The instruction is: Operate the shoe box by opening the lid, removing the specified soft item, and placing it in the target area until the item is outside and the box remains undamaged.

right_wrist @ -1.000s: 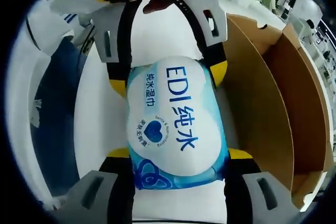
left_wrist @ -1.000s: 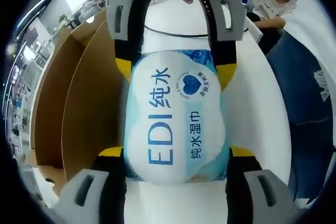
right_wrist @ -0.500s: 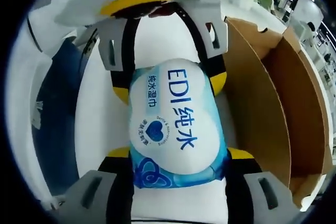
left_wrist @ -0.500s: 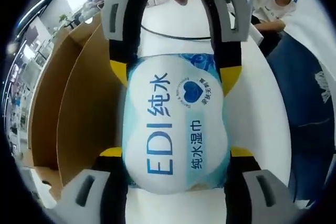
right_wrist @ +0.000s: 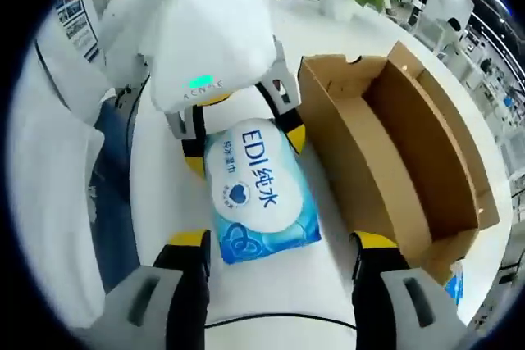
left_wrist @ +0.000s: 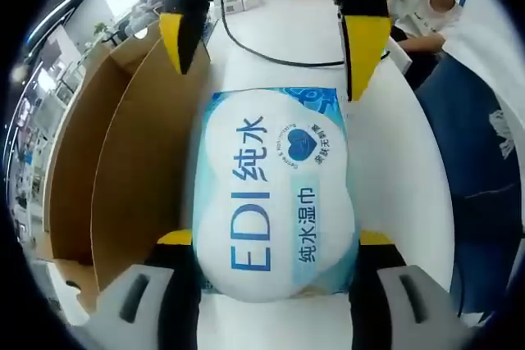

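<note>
The pack of wet wipes (left_wrist: 275,190) (right_wrist: 261,190) lies on the white table (right_wrist: 328,284) mid-frame, beside the open cardboard box (right_wrist: 402,145) at right. The left gripper (right_wrist: 242,141) pinches its far end. The right gripper (right_wrist: 283,243) stands spread, clear of it.

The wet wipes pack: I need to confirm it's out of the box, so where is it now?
The wet wipes pack lies on the white table beside the open cardboard box, outside it, with the left gripper around its far end.
</note>
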The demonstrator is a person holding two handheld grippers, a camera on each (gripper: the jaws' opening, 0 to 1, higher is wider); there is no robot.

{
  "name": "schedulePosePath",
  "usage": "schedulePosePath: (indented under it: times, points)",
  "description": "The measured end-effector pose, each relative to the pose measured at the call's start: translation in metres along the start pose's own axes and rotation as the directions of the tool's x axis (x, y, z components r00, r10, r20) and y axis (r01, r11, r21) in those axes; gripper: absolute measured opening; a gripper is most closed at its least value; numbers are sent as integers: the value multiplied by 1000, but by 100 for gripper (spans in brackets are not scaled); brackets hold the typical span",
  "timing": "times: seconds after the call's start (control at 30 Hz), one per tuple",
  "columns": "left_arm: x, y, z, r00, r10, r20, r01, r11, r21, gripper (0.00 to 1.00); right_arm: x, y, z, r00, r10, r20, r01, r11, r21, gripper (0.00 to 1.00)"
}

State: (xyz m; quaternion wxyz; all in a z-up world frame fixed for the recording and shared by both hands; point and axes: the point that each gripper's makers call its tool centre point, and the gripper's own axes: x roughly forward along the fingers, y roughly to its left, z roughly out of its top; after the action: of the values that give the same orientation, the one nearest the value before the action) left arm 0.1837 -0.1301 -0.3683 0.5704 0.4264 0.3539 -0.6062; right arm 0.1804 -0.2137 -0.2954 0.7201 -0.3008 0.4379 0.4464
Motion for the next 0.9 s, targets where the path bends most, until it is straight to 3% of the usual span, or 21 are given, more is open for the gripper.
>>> schedulePosePath:
  times: [0.13, 0.23, 0.3, 0.37, 0.67, 0.9]
  points:
    - [0, 0, 0, 1000, 0, -3, 0, 1000, 0, 74, -23, -2, 4, 999, -34, 36, 33, 999, 43, 74]
    - [0, 0, 1, 1000, 3, -2, -3, 1000, -4, 74, -52, -3, 7, 995, -68, 78, 59, 992, 112, 75]
    - [-1, 0, 1, 1000, 4, 0, -4, 1000, -12, 73, -77, -3, 20, 982, -93, 166, 59, 979, 196, 72]
    - [-1, 0, 2, 1000, 7, 3, -7, 1000, -20, 73, -91, -2, 24, 976, -97, 194, 56, 977, 207, 72]
    - [1, 1, 4, 1000, 6, -10, -7, 1000, -19, 73, -172, 6, 20, 958, -190, 214, 138, 962, 237, 77]
    - [5, 0, 18, 1000, 16, -18, -16, 1000, -20, 72, -233, 19, 14, 943, -251, 218, 201, 953, 227, 78]
